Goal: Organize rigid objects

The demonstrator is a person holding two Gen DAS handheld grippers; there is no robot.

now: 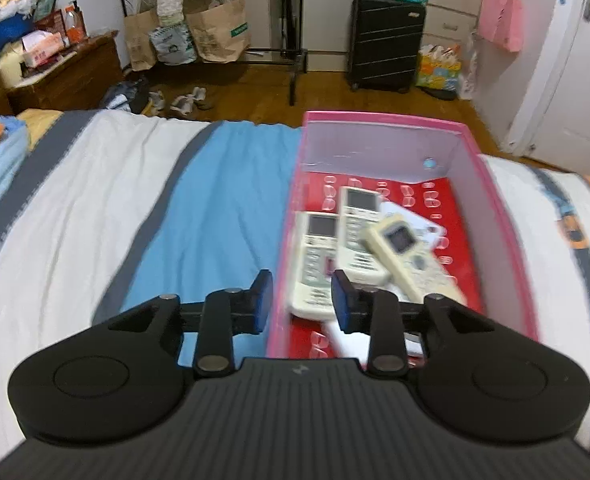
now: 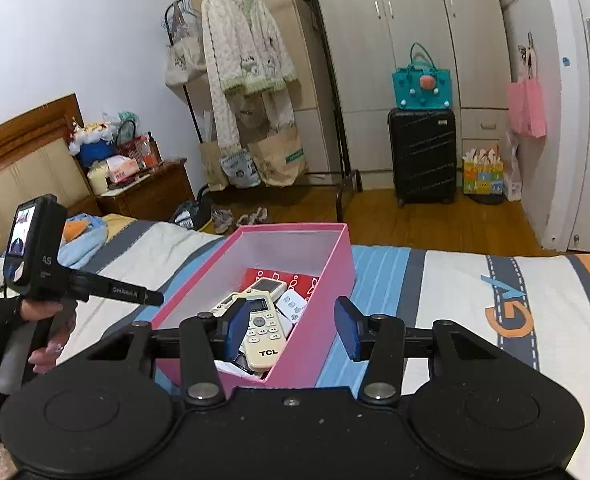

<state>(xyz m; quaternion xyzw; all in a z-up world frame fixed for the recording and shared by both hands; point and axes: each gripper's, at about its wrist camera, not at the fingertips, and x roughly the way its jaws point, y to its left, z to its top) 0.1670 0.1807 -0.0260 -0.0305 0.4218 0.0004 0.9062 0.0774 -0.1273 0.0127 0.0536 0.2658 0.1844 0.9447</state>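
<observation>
Remote controls point(image 1: 351, 248) lie piled in the pink box point(image 1: 495, 184) near the bed's point(image 1: 95, 200) foot edge. Nearest me, the left gripper point(image 1: 302, 300) hangs over the box's near wall, jaws apart, gripping nothing; the right gripper point(image 2: 291, 332) is likewise parted and empty. Beyond the bed, a black suitcase point(image 1: 387, 36) stands.

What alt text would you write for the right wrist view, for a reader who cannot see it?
An open, empty right hand-held gripper hovers over a pink box on a striped bed; the box holds several white remote controls, a TCL remote on top. At the left, a person's hand holds the left hand-held gripper; behind are a black suitcase and wardrobes.
</observation>
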